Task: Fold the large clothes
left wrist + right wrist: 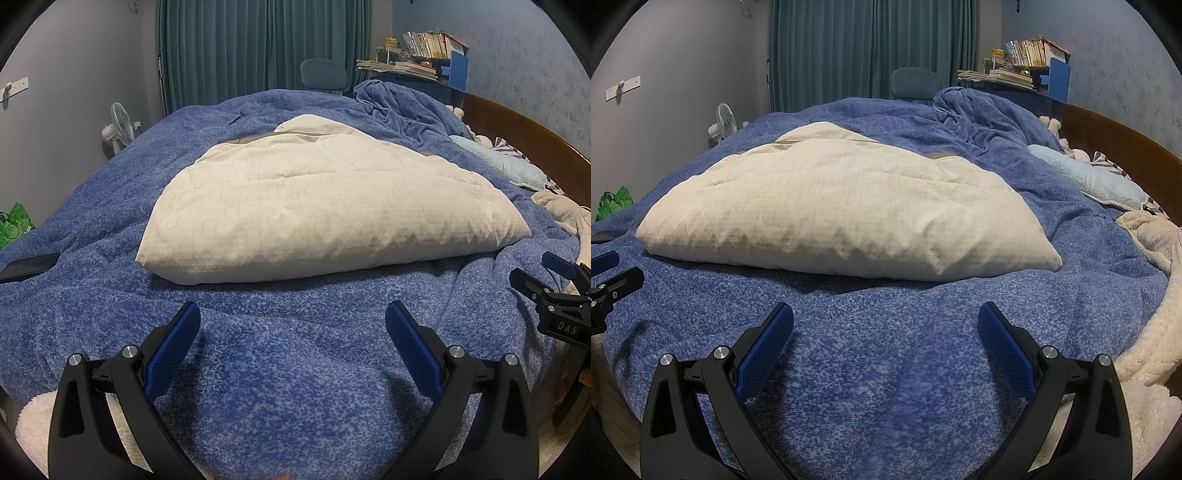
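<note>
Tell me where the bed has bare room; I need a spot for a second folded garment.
Free: the blue blanket strip between the cream padded garment and both grippers. Crowded: the right side, with the light blue pillow and cream fleece.

The folded garment (325, 206) lies on the blanket (295, 369) mid-bed; a pillow (506, 162) lies far right, a fan (120, 125) far left.

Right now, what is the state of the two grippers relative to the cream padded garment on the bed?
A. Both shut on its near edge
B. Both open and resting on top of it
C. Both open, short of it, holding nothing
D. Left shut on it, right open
C: the left gripper and right gripper both have spread fingers over the blue blanket, with the cream garment lying beyond them untouched.
</note>
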The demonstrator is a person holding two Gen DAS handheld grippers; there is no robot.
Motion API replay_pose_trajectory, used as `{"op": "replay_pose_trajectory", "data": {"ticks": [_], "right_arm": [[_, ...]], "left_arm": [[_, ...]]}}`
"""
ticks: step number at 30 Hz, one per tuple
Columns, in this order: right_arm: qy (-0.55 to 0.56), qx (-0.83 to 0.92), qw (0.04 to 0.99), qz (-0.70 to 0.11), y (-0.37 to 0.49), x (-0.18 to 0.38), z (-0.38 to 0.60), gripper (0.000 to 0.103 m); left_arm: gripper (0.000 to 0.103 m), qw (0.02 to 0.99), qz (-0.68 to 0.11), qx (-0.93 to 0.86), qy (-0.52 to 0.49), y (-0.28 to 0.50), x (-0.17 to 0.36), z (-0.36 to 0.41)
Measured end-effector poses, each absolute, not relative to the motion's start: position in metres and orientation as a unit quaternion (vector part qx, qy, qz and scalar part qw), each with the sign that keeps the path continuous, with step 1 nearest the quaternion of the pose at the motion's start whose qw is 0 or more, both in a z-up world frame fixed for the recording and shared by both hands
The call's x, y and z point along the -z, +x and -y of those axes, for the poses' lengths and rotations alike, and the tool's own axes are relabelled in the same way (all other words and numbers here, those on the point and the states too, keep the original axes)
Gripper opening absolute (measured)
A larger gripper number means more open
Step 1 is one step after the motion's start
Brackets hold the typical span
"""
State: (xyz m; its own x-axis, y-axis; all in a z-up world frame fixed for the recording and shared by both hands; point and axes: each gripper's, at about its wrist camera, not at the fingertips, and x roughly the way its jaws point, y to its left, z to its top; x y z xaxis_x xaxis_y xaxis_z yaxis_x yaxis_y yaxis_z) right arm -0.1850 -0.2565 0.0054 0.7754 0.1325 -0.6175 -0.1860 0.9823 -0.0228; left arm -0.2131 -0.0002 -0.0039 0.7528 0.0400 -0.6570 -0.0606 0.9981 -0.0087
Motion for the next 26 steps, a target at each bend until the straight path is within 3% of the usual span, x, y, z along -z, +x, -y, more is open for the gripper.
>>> {"op": "replay_pose_trajectory", "data": {"ticks": [21,26], "right_arm": [[-0.044,-0.084,0.941,-0.326,-0.185,-0.007,0.258,0.096],[0.004,-0.091,0.949,-0.302,-0.169,-0.026,0.275,0.096]], "left_arm": [[0.096,0.931,-0.365,-0.014,-0.006,-0.204,0.007,0.004],[0.096,0.943,-0.331,0.012,-0.031,-0.201,-0.012,-0.001]]}}
